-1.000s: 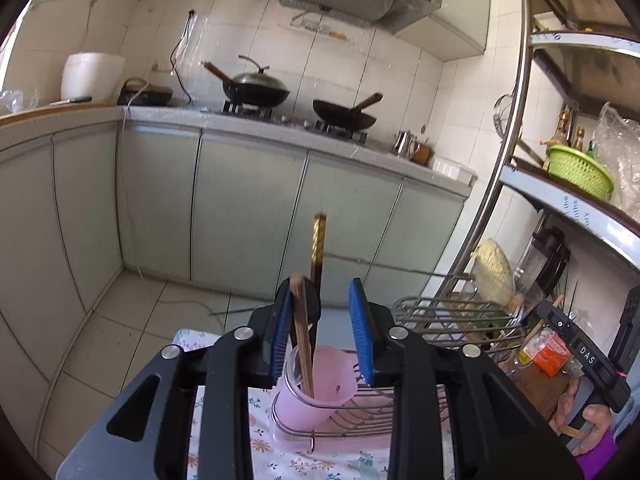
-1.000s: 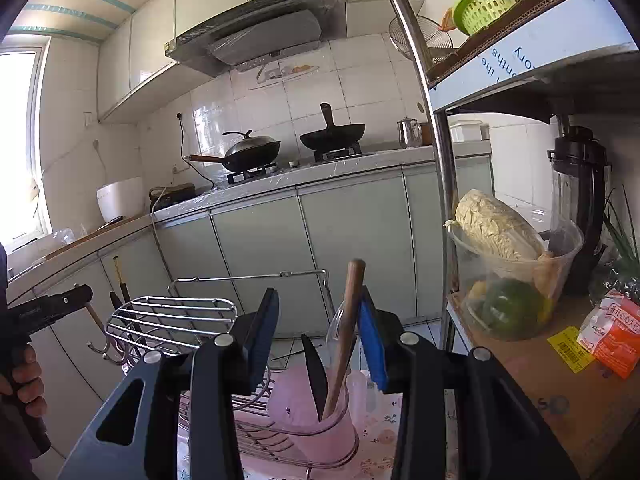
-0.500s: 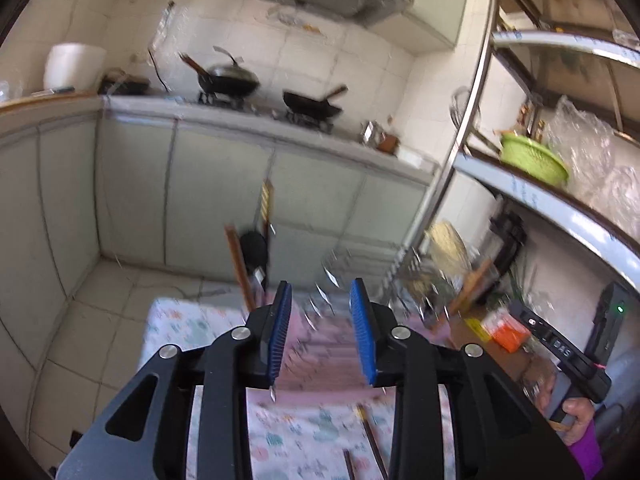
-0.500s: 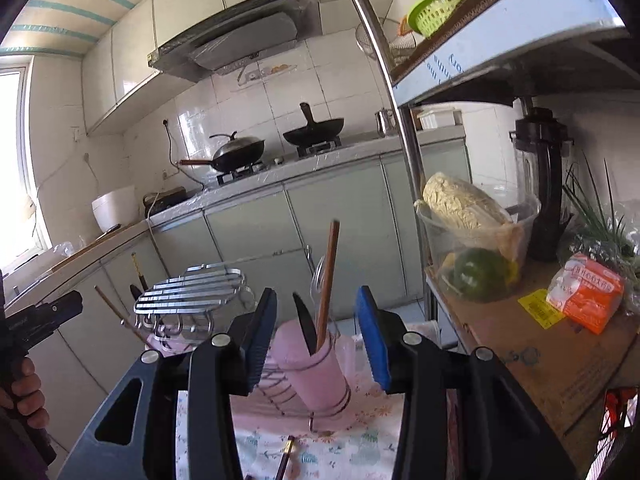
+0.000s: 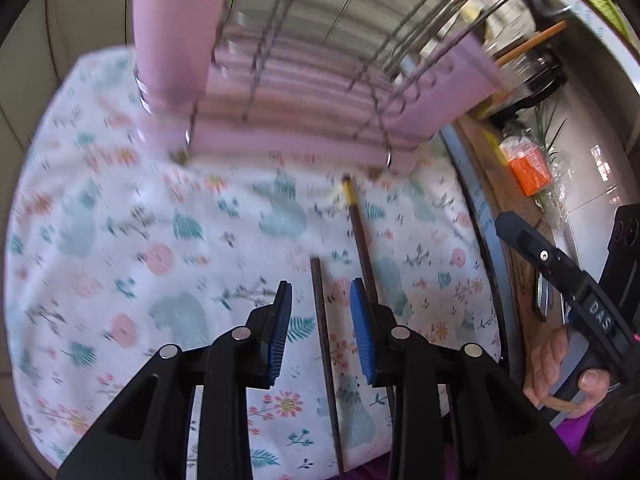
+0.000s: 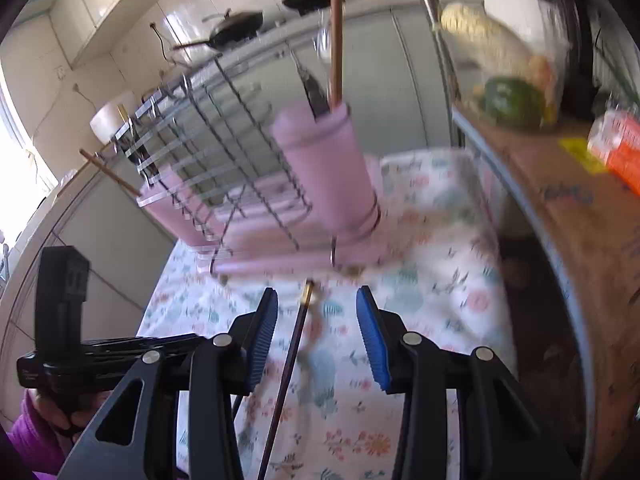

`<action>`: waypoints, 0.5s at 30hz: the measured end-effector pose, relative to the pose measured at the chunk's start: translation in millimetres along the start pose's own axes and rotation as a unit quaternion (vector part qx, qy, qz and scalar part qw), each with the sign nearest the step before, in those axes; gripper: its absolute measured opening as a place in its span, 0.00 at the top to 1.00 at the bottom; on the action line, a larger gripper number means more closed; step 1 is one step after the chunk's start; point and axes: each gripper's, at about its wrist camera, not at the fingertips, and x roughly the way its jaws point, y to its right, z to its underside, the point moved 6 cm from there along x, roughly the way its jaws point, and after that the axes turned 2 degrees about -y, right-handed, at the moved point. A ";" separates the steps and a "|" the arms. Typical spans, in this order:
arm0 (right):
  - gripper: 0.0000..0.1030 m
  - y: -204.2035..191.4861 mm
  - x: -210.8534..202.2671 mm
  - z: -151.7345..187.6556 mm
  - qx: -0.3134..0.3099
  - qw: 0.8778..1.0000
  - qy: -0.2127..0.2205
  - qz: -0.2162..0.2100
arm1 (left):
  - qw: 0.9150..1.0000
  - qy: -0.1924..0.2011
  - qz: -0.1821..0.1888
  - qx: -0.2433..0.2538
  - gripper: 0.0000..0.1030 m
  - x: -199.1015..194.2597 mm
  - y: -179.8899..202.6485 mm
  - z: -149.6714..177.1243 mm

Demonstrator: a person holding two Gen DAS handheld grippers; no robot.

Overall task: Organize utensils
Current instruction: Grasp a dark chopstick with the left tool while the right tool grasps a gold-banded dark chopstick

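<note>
Two dark chopsticks lie on the floral cloth. In the left wrist view one chopstick [image 5: 326,344] runs between my fingers and a gold-tipped chopstick [image 5: 360,236] lies just right of it. My left gripper [image 5: 322,334] is open just above them. In the right wrist view my right gripper [image 6: 316,336] is open over the gold-tipped chopstick [image 6: 290,356]. A pink utensil cup [image 6: 328,168] on the wire rack [image 6: 208,120] holds a wooden-handled utensil [image 6: 336,36] and a dark one. The cup also shows in the left wrist view [image 5: 176,36].
The rack has a pink drip tray [image 5: 320,120]. A shelf unit with a steel post [image 6: 436,20] stands to the right, holding a tub of vegetables [image 6: 504,68] and an orange packet [image 6: 618,144]. Kitchen counter and woks [image 6: 236,28] lie beyond.
Both grippers have tilted down from the rack and cup toward the cloth. The chopsticks on the cloth now lie between the open fingers of each gripper.
</note>
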 end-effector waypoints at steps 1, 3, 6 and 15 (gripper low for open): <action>0.61 2.9 6.0 4.3 0.012 1.000 -0.017 -0.007 | 1.000 -0.010 -0.001 -0.003 0.72 6.3 -0.6 1.3; 0.62 7.1 15.0 9.9 0.034 0.998 -0.038 -0.021 | 1.000 -0.020 -0.013 -0.001 0.74 15.2 0.6 1.6; 0.64 10.8 24.2 15.0 0.051 0.997 -0.058 -0.031 | 0.999 -0.036 -0.032 0.007 0.76 27.2 3.0 0.2; 0.65 15.5 50.7 10.1 0.070 0.992 -0.100 -0.042 | 0.995 -0.070 -0.071 0.027 0.93 57.5 11.0 -8.5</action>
